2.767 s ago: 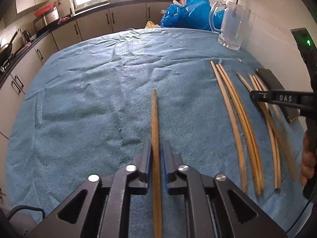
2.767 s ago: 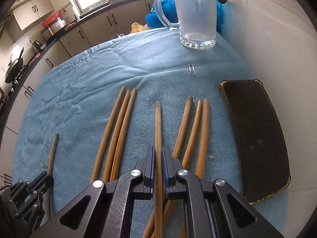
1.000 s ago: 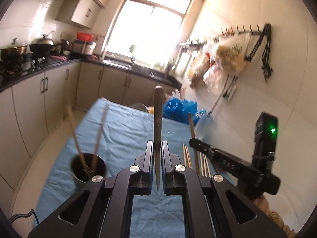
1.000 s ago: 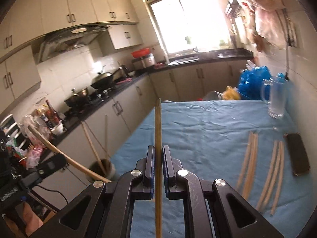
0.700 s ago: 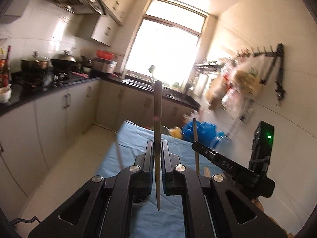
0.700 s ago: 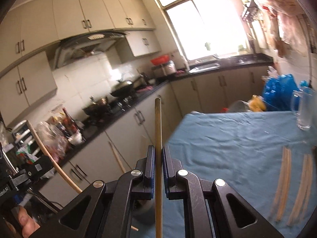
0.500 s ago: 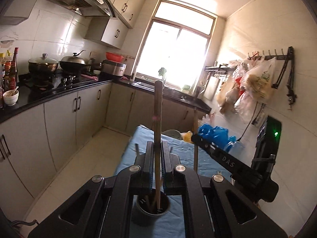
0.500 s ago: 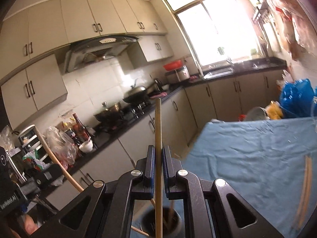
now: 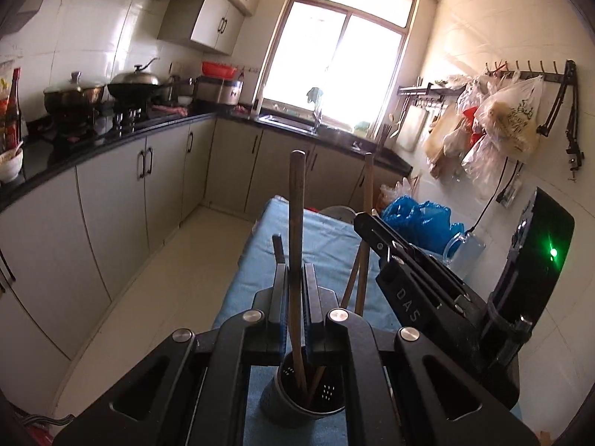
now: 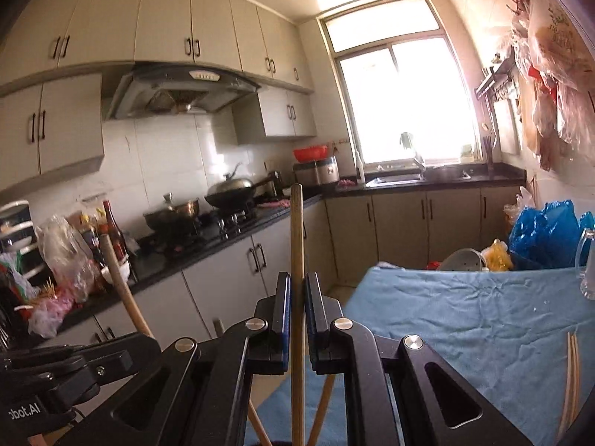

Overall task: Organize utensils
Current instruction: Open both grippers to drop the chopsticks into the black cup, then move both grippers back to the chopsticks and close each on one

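My left gripper (image 9: 293, 282) is shut on a wooden chopstick (image 9: 296, 223) held upright, its lower end inside a dark perforated utensil cup (image 9: 297, 397) on the blue cloth. Other chopsticks (image 9: 357, 278) lean in the cup. My right gripper (image 10: 296, 297) is shut on another upright chopstick (image 10: 296, 260) just right of the left gripper; it also shows in the left wrist view (image 9: 375, 230). The cup's rim barely shows at the bottom of the right wrist view. Two loose chopsticks (image 10: 571, 375) lie on the cloth at the right.
The blue cloth (image 10: 483, 316) covers the table. A glass mug (image 10: 585, 260) and blue plastic bag (image 10: 543, 234) stand at its far end. Kitchen cabinets (image 9: 111, 204) and a stove counter run along the left, floor between.
Both grippers have carried their chopsticks from the table to over the cup and tilted them upright. The left chopstick's tip has dropped lower into the cup; the right one has come closer.
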A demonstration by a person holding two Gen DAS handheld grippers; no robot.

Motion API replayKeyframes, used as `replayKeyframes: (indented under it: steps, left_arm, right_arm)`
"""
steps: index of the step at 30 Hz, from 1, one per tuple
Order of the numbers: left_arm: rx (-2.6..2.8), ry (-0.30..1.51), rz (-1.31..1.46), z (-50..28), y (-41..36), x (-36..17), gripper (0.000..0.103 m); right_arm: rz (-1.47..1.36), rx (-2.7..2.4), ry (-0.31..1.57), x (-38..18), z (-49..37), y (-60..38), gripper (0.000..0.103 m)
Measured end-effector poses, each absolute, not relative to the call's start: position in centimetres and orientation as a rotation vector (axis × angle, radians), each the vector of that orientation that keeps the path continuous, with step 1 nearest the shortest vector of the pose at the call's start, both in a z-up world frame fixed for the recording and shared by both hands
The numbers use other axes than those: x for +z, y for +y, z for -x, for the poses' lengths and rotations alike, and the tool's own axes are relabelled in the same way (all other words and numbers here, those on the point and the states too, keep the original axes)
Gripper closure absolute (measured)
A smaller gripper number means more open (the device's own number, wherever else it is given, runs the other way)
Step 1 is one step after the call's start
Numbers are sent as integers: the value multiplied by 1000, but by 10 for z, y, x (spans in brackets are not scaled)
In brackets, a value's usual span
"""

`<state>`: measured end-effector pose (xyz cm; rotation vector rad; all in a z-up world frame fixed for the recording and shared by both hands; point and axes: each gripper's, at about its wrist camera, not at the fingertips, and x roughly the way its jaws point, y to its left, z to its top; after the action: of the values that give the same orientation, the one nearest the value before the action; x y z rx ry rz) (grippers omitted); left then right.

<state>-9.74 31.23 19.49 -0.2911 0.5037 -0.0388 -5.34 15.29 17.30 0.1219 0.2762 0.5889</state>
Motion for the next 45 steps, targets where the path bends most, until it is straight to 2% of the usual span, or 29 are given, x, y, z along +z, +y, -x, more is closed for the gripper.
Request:
replayKeyframes:
  steps: [8,9,10,12,15,19,22,25,27,33,40,45]
  left_arm:
    - [-9,515,302,100,312,190,97]
    - [-3,513,299,102,312,190,97]
    - [2,513,297,103,312,191,96]
    - [7,513,300,107,312,192,96]
    - [19,511,309,114,313,196,96]
    - [33,487,322,128,312,204,96]
    - [25,465,329,140,307,212,95]
    - [-4,442,337,154,296,218,82]
    - [-26,431,334,161,284,220,72]
    - [-124,474,275,161,233,215,63]
    - [-263,615,221,143,166,182,63]
    - [-313,694,157,122,120,159,63]
  right_arm:
    - [-105,560,326,157,54,144,92]
    - [-109,560,334,156,54,142,85]
    - [-111,561,338,156,55,141,72]
    - [-119,558,340,156,57,136,57]
    - [-118,553,324,160,64,131,54]
    - [-121,538,312,165,74,118,43]
    - [-131,521,313,165,80,104,41]
    - [-138,485,320,163,85,86,33]
    - [-143,453,335,160,86,72,31]
    - [-171,356,383,147,86,14,28]
    - [-195,179,480,120,71,-92,28]
    - [-239,11,630,92,55,-194,28]
